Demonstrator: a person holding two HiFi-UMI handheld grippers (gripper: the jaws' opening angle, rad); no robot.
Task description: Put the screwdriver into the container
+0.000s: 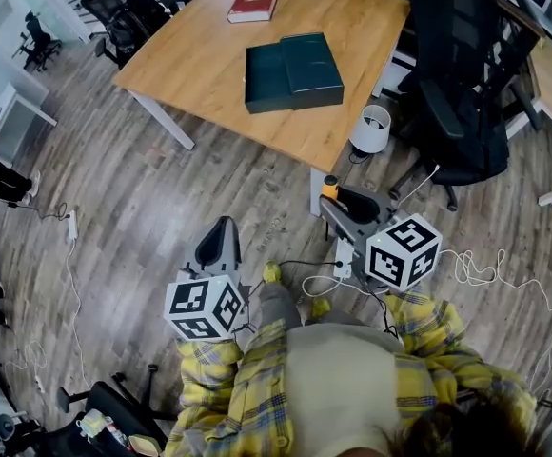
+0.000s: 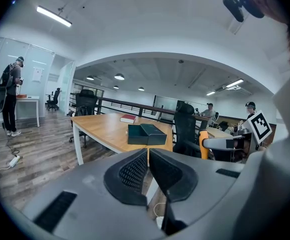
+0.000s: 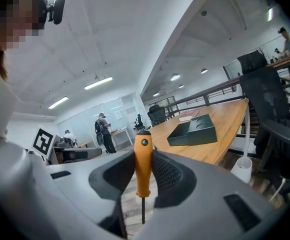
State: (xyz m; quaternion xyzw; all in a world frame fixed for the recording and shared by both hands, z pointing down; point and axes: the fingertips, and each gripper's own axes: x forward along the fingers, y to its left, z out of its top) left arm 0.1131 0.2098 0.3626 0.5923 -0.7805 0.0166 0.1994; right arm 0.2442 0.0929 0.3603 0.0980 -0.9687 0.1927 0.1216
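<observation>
I judge this the carry step: the screwdriver is in hand but not yet at the container. Closest to me, my right gripper [image 3: 144, 158] has its jaws clamped on the orange-handled screwdriver [image 3: 143, 166], which stands upright between the pads, butt end up and the thin metal shaft pointing down below them. In the head view its orange tip shows at the front of that gripper [image 1: 330, 187]. My left gripper [image 2: 148, 160] is held low beside it, jaws pressed together on nothing. Both hang over the wood-plank floor [image 1: 162, 198], short of the light wooden table [image 1: 200, 60]. On that table, well apart from the jaws, lies the dark green rectangular container [image 1: 292, 71]. Next I need to reach forward over the table edge, bring the screwdriver above the container's open half, lower it and part the jaws.
</observation>
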